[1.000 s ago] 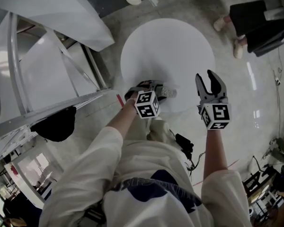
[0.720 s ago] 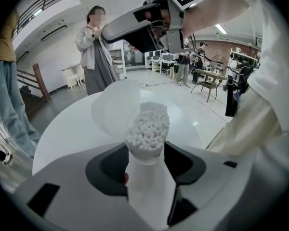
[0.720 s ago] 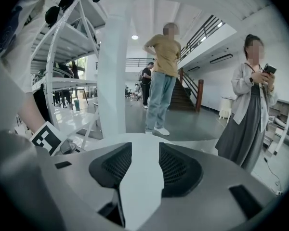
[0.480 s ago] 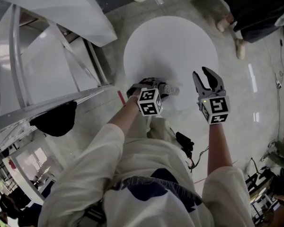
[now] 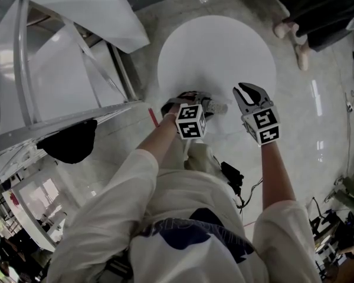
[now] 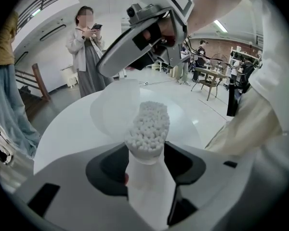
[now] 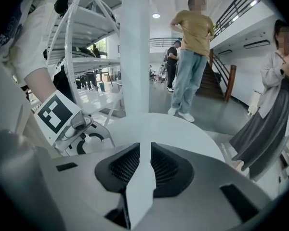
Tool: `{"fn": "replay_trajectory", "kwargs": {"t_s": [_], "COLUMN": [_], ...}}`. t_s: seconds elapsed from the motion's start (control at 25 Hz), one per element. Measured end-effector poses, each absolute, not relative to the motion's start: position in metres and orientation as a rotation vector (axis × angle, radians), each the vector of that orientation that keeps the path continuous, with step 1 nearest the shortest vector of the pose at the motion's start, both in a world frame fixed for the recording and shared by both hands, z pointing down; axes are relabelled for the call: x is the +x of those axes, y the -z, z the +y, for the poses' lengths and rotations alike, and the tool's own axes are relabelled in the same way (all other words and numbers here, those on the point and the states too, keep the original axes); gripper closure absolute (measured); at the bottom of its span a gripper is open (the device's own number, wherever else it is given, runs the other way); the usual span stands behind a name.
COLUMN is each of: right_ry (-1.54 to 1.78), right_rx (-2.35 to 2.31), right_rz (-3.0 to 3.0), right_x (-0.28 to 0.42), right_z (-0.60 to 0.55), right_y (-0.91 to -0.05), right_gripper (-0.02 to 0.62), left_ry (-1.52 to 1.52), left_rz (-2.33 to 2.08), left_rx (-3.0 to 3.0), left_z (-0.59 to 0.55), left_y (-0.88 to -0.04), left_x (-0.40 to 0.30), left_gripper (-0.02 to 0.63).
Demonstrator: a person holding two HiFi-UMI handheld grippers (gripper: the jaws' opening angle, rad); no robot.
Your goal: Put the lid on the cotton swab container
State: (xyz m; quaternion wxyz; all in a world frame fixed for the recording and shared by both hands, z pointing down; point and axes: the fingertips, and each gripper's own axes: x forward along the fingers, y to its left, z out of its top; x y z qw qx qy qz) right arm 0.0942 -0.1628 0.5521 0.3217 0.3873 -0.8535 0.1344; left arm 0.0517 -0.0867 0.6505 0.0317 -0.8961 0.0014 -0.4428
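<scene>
Lid pickup is the step in hand, capping not yet done. Left tongs (image 6: 145,166) are clenched round the translucent white cylindrical cotton swab container (image 6: 147,129), which is held out over the near edge of the round white surface (image 5: 218,46) with its open mouth, packed with swab tips, pointing away from the camera. Right tongs (image 7: 144,163) have just been closing. The thin translucent round plastic lid (image 6: 111,112) sits edge-on between the pads, and they look clamped on it. The lid is just beyond the container's mouth and not on it. Can't tell if it rests on the surface or is lifted clear. Next move, my read: bring the lid flat over the open mouth, line up the rims and press down while the left tongs keep the container steady. A tilted lid could catch the swab tips. Count: one container, one lid, two tongs, one surface, swabs too many to count.
</scene>
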Motion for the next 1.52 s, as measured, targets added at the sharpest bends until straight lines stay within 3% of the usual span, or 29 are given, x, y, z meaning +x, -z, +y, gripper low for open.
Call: {"fn": "replay_trajectory", "kwargs": {"t_s": [1.04,1.52], "right_ry": [-0.379,-0.379], "right_rx": [0.858,0.751], "right_rz": [-2.288,-2.279], "right_x": [0.064,0.055], "right_z": [-0.124,-0.101], "right_y": [-0.556,-0.565], "right_gripper": [0.584,0.586], "left_ry": [1.389,1.394], "left_rz": [0.068,0.049], "left_rx": [-2.753,-2.764], "left_z": [-0.09,-0.089], "left_y": [-0.651,-0.648], "left_x": [0.049,0.05], "left_gripper": [0.382,0.382]}}
